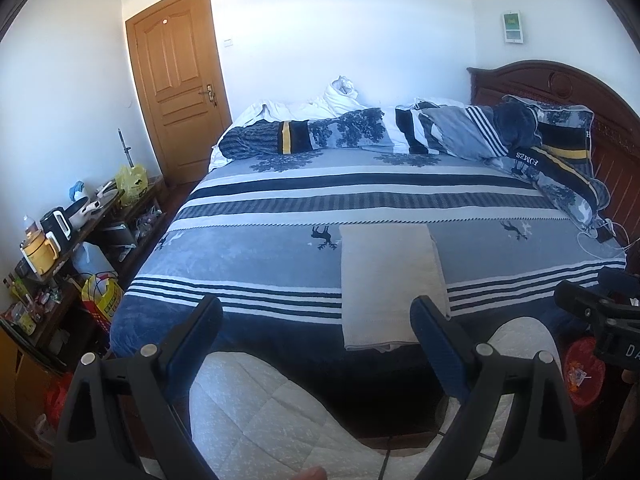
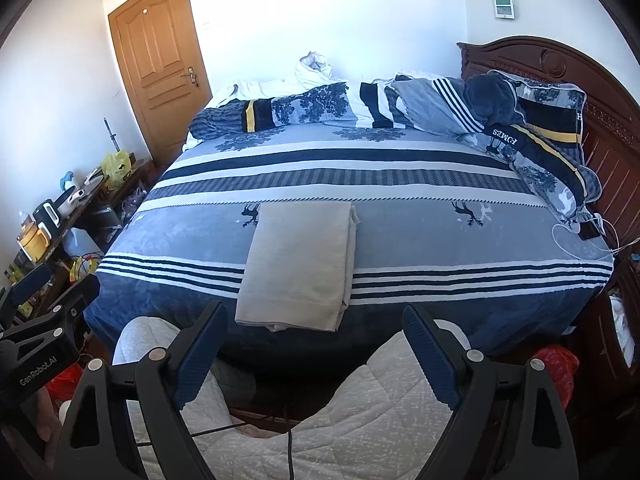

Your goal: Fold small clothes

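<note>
Both your left gripper [image 1: 316, 326] and right gripper [image 2: 316, 334] hang with jaws wide open and empty, short of the folded beige cloth [image 2: 298, 264] at the bed [image 2: 440, 240] edge; pinch one layer only and the fold will likely slide apart or drag off.

The bed [image 2: 420, 236] is covered with a blue, white and dark striped bedspread with deer and tree prints. Near its front edge lies a folded beige garment [image 2: 298, 264], flat, a long rectangle with a white layer showing at its near end. Along the far side lies a rumpled quilt [image 2: 320, 108] in the same pattern, with white bedding [image 2: 316, 66] behind it. A matching pillow [image 2: 552, 128] leans at the dark wooden headboard [image 2: 568, 68]. A small dark device with white cables [image 2: 588, 232] lies at the right edge.
</note>
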A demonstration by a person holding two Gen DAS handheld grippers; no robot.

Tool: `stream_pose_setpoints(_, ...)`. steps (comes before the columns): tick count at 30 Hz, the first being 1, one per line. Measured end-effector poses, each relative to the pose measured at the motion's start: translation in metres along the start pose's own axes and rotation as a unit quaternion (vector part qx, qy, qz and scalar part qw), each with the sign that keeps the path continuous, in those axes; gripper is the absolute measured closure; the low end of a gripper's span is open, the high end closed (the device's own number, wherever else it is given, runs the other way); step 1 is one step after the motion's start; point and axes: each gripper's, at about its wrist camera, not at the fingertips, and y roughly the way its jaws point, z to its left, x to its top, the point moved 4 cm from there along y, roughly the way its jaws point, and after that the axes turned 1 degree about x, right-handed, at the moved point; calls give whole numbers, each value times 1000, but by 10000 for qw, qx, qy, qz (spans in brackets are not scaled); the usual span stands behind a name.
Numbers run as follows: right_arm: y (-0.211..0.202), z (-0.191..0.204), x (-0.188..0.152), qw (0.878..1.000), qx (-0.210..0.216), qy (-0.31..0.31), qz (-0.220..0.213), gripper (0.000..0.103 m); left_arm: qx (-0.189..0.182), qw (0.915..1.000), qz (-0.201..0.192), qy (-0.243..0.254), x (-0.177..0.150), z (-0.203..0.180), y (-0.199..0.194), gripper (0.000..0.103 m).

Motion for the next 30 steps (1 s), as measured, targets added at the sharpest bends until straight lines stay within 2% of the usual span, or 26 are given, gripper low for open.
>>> stream_pose_setpoints(16, 2, 2, -6, 10000, -6, 18, 82, 11, 6, 10000, 24, 59, -6, -8, 2, 9)
stream_pose_setpoints(30, 8, -2, -6, 9999, 3, 29, 113, 11, -106, 9997, 211, 94, -10, 3, 17, 9)
